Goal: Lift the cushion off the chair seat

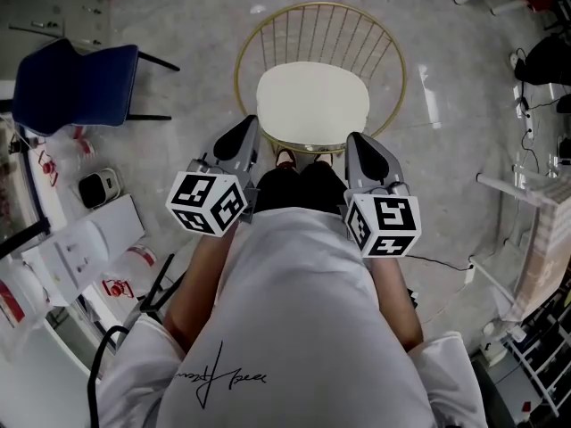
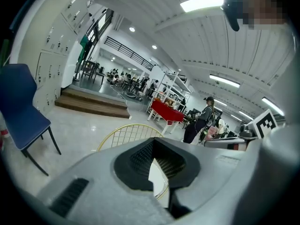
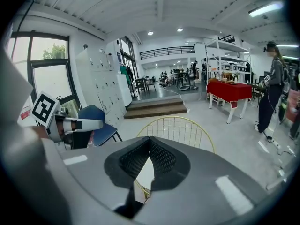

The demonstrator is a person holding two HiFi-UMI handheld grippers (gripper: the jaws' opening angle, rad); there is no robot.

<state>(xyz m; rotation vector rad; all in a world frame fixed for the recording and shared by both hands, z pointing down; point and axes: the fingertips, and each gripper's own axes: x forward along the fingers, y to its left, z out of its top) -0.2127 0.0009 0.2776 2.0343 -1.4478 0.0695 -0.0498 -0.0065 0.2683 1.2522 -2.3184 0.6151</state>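
Cushion (image 1: 312, 103): flat on chair (image 1: 314, 5) seat, long axis left-right.
Left gripper (image 1: 244, 133): fingers closed, empty.
Right gripper (image 1: 359, 143): fingers closed, empty.

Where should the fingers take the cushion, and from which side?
Probably the cushion is best taken by its front edge, near the front corners, coming from the person's side. The chair's wire back curves round the rear and both sides, so only the front is open, and the cushion lies flat. The left gripper and right gripper are shut; open first.
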